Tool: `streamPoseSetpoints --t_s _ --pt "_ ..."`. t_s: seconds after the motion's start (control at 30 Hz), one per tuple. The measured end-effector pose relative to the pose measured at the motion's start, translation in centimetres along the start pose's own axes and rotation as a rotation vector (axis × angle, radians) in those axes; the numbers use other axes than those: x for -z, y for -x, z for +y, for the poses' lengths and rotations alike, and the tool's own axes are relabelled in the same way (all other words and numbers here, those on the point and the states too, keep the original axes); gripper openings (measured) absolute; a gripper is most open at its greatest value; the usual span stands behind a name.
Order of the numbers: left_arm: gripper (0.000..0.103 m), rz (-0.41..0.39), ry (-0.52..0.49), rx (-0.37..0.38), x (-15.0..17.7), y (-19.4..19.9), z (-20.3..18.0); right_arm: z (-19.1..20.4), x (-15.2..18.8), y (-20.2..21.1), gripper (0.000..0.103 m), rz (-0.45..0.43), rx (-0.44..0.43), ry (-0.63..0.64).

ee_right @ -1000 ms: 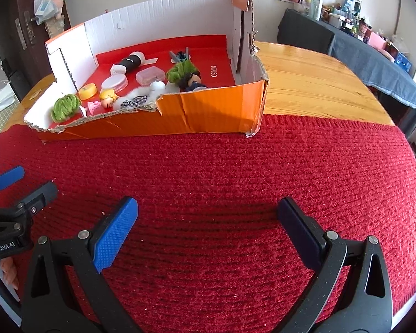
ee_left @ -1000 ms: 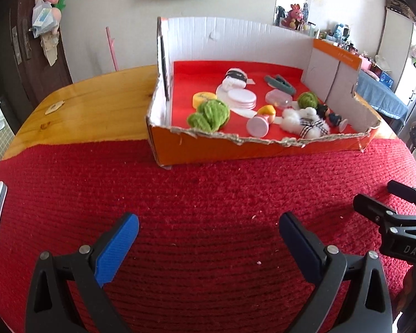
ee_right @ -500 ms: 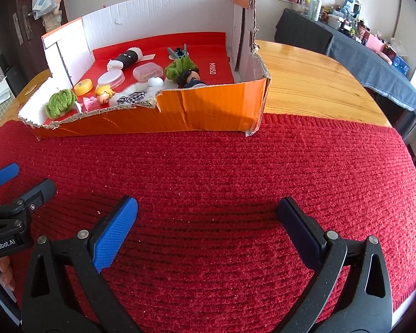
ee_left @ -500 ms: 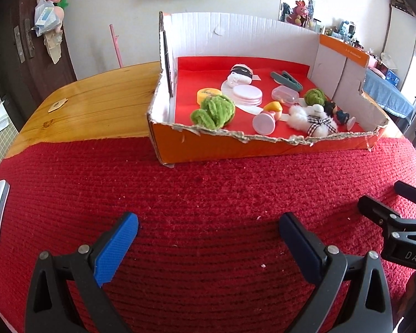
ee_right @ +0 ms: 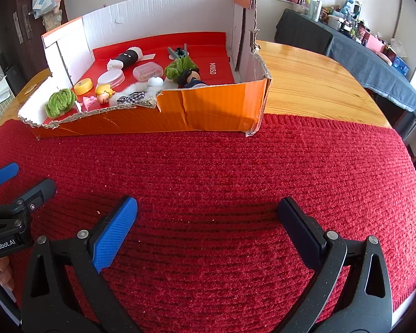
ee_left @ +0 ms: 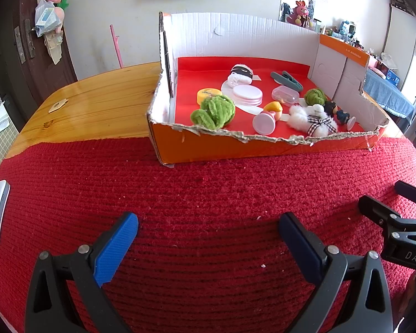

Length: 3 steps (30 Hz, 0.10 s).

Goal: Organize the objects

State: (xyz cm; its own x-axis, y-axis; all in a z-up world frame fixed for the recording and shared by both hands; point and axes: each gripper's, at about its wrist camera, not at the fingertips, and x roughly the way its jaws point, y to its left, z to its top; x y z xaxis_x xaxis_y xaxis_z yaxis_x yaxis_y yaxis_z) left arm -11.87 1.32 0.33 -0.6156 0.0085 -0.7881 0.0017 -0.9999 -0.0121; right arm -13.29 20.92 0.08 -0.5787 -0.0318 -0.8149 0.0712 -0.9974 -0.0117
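A low orange cardboard box with white inner walls and a torn near edge [ee_left: 235,147] sits on a wooden table, its near side resting on a red knitted cloth [ee_left: 197,194]. Inside, on a red liner, small items lie scattered. At the near left is a green fuzzy yarn ball [ee_left: 215,111], with a yellow round tin [ee_left: 208,95] just behind it. Toward the middle are a stack of pale pink round discs [ee_left: 248,94] and a clear plastic lidded case [ee_left: 285,94]. At the near right lies a white fluffy toy with a checked bow [ee_left: 310,119].

The left gripper [ee_left: 208,238] and the right gripper [ee_right: 208,222] both hover over the cloth, near the box, each with its fingers spread wide and holding nothing.

The yarn ball and fluffy toy look light and soft; they should squash under a pinch, so a grip across the middle seems safest. The discs and clear case look stiff, smooth and likely slippery, better taken by their edges.
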Motion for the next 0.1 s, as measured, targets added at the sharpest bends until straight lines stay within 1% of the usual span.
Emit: streamPoseSetpoints --t_s 0.1 --pt "0.103 0.000 -0.001 0.000 0.00 0.00 0.00 0.00 0.01 0.00 0.103 0.000 0.000 0.000"
